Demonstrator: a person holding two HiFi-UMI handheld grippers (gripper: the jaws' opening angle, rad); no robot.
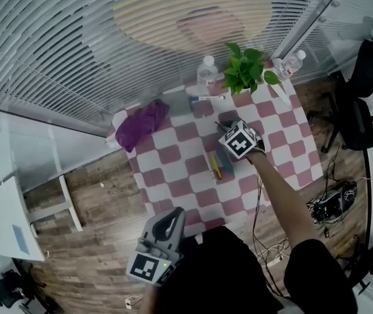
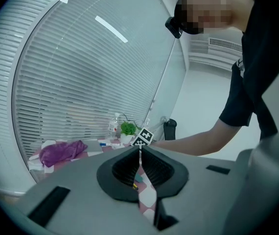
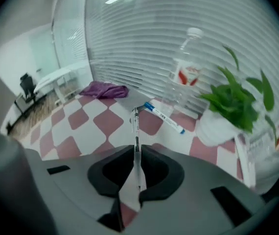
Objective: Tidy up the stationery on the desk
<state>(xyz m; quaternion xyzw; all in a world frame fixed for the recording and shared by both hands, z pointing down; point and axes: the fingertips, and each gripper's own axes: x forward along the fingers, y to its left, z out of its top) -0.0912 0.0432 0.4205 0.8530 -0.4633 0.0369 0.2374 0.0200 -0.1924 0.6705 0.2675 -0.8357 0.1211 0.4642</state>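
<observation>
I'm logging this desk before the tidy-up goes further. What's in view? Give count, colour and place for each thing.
Tablecloth: 1, red-and-white check, covering the desk.
Cloth: 1, purple, crumpled at the back left corner.
Water bottles: 2, clear, back edge, one on each side of the plant; the second at the right corner.
Potted plant: 1, green leaves, white pot, back edge.
Marker: 1, white with blue cap, lying before the left bottle.
Pencil case: 1, grey-blue, desk centre, coloured pens inside.
Pen: 1, white, dark tip, in the right gripper.
Office chair: 1, black, right of the desk.
Left gripper: grey, shut, empty, near the desk's front edge.
Right gripper: grey, shut on the pen, over the desk.
</observation>
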